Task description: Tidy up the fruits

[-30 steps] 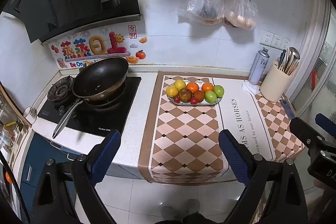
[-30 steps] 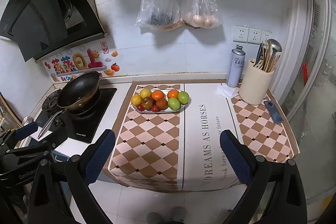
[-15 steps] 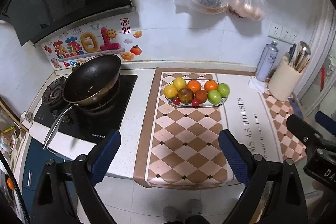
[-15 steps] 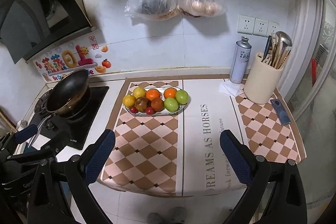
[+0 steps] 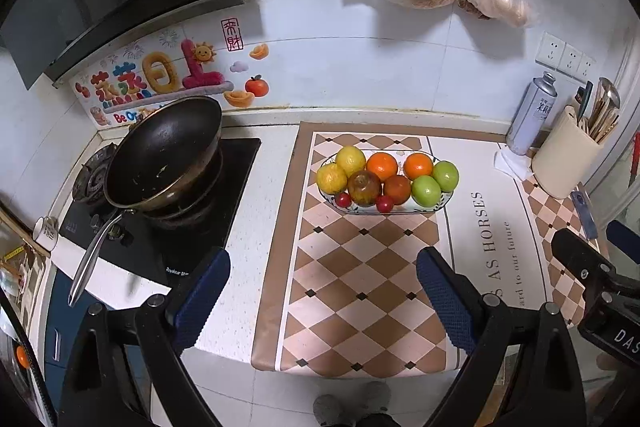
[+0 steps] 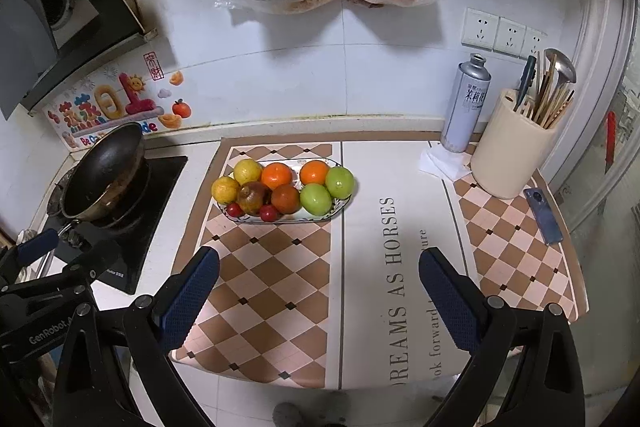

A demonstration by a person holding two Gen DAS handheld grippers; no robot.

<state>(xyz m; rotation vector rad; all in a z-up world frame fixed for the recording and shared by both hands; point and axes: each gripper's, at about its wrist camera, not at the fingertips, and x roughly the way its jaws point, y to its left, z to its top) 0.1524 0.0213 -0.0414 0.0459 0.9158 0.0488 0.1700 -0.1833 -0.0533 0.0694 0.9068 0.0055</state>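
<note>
Fruit plate (image 6: pixel 335 207) on mat (image 6: pixel 360 267); wok (image 6: pixel 102 173) left — canister (image 6: pixel 466 105) right

The mat (image 6: pixel 368 227) on the bench carries the printed words "DREAMS AS HORSES", with a smaller line beside it of which only "forward" and "to our future" can be read. The left gripper (image 6: pixel 44 331), seen from the right wrist, is marked "GenRobot". The wall sticker (image 5: pixel 160 79) shows large Chinese characters and, below them, "Be O…", the rest hidden by the pan (image 5: pixel 164 151). The spray can (image 6: pixel 466 103) bears Chinese characters, too small to read surely. The hob (image 5: pixel 176 269) bears a small brand mark, unreadable.
</note>
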